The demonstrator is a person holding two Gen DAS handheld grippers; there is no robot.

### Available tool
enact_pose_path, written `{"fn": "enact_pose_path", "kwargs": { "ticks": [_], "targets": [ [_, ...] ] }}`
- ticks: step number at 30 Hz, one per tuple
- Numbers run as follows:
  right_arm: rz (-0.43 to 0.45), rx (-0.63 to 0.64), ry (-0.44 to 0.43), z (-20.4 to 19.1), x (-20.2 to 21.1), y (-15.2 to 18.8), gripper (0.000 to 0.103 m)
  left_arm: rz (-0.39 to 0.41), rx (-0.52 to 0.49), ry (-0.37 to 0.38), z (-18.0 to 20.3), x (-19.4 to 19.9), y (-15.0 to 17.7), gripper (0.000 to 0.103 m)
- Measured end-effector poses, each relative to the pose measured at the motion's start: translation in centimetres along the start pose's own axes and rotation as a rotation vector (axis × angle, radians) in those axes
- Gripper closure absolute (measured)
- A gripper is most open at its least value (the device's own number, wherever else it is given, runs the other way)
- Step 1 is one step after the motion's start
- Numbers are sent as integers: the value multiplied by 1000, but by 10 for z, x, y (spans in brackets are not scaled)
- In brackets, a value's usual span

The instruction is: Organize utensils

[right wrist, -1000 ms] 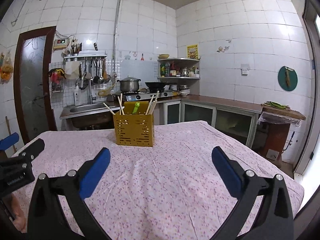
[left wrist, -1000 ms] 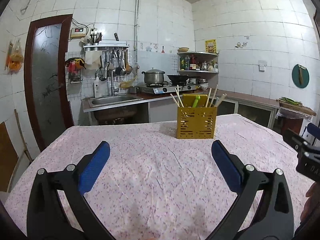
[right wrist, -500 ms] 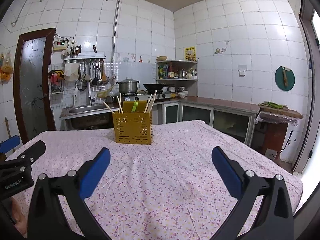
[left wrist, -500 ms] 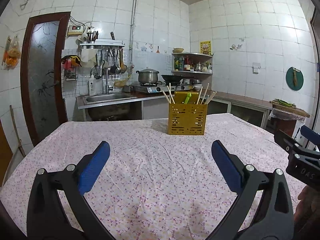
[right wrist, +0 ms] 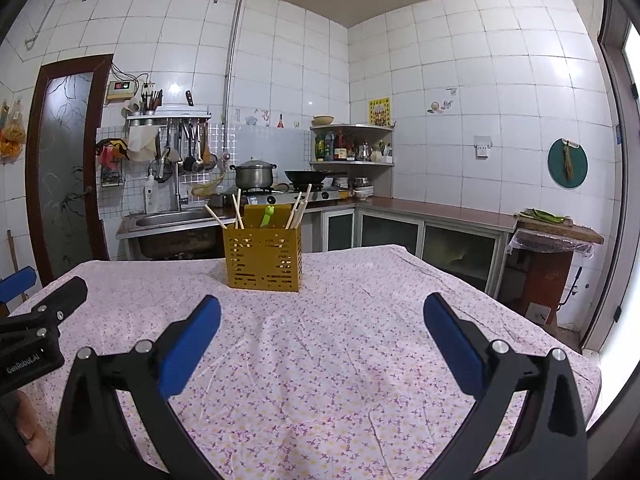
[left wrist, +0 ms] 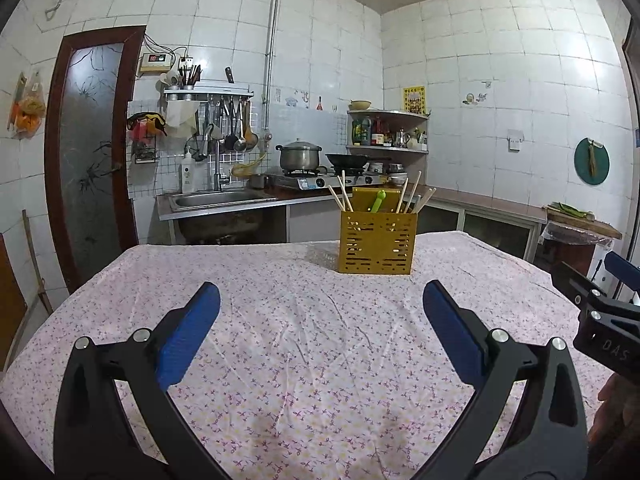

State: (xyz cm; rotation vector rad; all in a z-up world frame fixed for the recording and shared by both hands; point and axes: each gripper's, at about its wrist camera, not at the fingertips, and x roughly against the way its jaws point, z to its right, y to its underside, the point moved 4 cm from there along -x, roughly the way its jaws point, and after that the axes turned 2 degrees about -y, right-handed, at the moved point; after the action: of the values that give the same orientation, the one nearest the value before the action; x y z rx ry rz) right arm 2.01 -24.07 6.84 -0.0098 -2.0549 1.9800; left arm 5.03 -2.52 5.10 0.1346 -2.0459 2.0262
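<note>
A yellow perforated utensil holder (left wrist: pixel 376 243) stands upright near the far edge of the table; it also shows in the right wrist view (right wrist: pixel 263 257). Several wooden chopsticks (left wrist: pixel 413 197) and a green-handled utensil (left wrist: pixel 378 201) stick up out of it. My left gripper (left wrist: pixel 320 304) is open and empty, held above the table's near side, well short of the holder. My right gripper (right wrist: pixel 320 312) is open and empty, level with the left one. Each gripper shows at the edge of the other's view.
The table (left wrist: pixel 280 320) wears a pink flowered cloth. Behind it are a steel sink (left wrist: pixel 216 200), a stove with a pot (left wrist: pixel 300 156) and a wok, hanging ladles, a corner shelf with bottles, and a dark door (left wrist: pixel 92 152) at left.
Both grippers have tilted up and shifted slightly, so the holder sits lower and further from the table's near side in view. Both stay open and empty.
</note>
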Motion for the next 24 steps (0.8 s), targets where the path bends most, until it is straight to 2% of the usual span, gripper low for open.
{"fn": "enact_pose_path", "kwargs": {
  "ticks": [24],
  "targets": [
    [-6, 3, -4, -2, -3, 3, 4, 0, -20, -17, 1, -2, -1, 5]
  ]
}}
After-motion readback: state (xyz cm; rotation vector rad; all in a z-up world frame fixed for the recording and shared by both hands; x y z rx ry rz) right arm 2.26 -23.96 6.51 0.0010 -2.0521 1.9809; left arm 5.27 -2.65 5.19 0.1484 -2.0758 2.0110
